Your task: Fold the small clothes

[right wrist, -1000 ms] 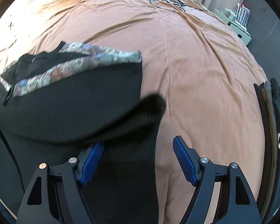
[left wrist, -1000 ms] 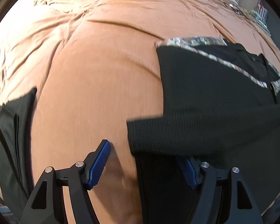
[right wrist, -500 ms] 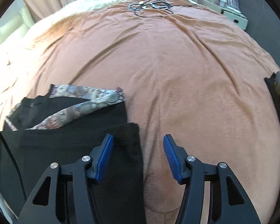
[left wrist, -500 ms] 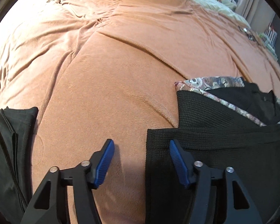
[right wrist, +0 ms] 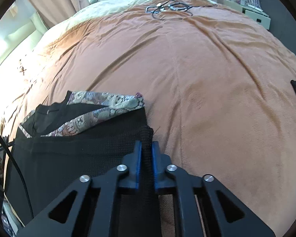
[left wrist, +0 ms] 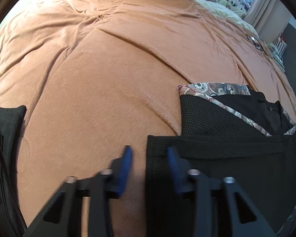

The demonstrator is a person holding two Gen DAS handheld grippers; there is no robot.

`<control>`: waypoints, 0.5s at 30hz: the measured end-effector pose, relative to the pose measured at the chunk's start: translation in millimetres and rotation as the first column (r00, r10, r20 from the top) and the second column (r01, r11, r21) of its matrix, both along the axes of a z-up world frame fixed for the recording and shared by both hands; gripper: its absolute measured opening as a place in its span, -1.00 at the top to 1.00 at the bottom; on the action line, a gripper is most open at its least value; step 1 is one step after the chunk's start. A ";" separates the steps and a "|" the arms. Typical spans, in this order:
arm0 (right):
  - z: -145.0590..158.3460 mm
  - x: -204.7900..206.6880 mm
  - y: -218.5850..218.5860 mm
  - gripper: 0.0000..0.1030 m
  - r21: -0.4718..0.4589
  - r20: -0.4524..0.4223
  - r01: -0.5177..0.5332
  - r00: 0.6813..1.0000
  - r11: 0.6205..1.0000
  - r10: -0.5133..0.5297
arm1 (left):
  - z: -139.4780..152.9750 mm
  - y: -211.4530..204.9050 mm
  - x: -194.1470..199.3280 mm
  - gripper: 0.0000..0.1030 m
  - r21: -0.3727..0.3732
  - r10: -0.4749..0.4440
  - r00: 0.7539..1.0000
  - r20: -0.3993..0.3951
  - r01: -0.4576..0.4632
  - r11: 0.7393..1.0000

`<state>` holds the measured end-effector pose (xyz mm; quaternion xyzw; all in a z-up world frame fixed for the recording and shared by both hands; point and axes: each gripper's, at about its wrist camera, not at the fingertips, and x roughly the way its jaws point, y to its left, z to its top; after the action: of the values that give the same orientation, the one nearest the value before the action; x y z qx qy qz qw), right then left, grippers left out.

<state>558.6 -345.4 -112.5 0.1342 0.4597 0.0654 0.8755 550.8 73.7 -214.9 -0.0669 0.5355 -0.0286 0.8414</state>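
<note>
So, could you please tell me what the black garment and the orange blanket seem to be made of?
Black garment: apparently a matte waffle knit, showing a fine grid texture, with woven-looking floral trim. Orange blanket: probably soft fleece or velour, with short nap and gentle sheen.

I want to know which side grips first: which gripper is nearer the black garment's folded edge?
Right. The right gripper is shut on the black garment; the left gripper straddles its edge, jaws closing.

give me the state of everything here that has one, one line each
black garment: flat on the bed, bottom part folded up over itself
patterned waistband: showing above the fold
right gripper: shut on the garment's corner
left gripper: closing, garment's edge between its fingers
orange blanket: spread, creased
</note>
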 end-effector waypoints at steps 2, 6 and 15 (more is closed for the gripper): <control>7.1 -10.3 -0.5 0.95 -0.008 0.023 0.006 1.000 1.000 -0.006 | 3.0 -2.9 -0.3 0.81 -0.013 -0.010 1.000 0.003 0.010 1.000; 28.8 -35.4 7.1 0.95 -0.027 0.075 0.024 0.997 0.999 -0.022 | 30.7 -9.0 -6.2 0.85 0.008 -0.001 0.998 0.069 0.000 1.000; 75.7 -67.9 12.3 0.95 -0.035 0.188 0.050 0.981 0.998 -0.043 | 104.7 -8.8 -13.3 0.85 0.031 0.020 0.976 0.216 -0.028 0.999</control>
<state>490.7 -333.1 -36.7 0.1207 0.3734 0.0481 0.9185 537.6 64.8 -110.2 -0.0559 0.4408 -0.0166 0.8957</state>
